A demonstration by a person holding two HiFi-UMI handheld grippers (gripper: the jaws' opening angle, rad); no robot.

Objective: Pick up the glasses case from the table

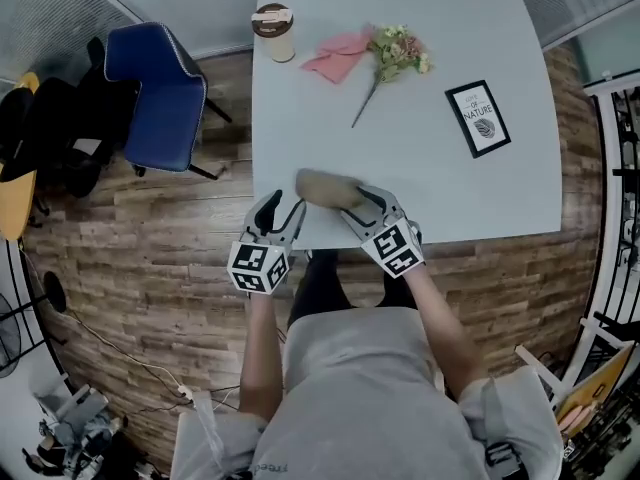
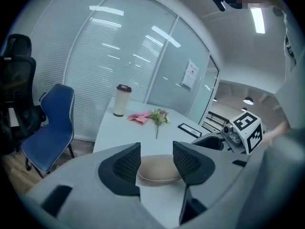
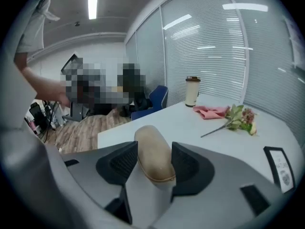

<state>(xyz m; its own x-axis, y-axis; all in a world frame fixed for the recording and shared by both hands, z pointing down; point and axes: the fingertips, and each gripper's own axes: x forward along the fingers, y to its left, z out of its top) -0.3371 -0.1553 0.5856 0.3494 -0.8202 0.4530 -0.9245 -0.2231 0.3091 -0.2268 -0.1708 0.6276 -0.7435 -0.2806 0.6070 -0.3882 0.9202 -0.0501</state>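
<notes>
Head view: case (image 1: 328, 189) lies on table (image 1: 420, 168) near its front edge, not yet lifted. Right gripper (image 1: 365, 208) jaws stand apart astride one end, unclamped. Left gripper (image 1: 282, 211) jaws stand apart, empty, at the other end. Clamping and lifting remain.

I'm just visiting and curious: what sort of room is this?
Probably an office meeting room: glass partition walls fitted with blinds, a large white table, and a blue chair pulled up beside it.
</notes>
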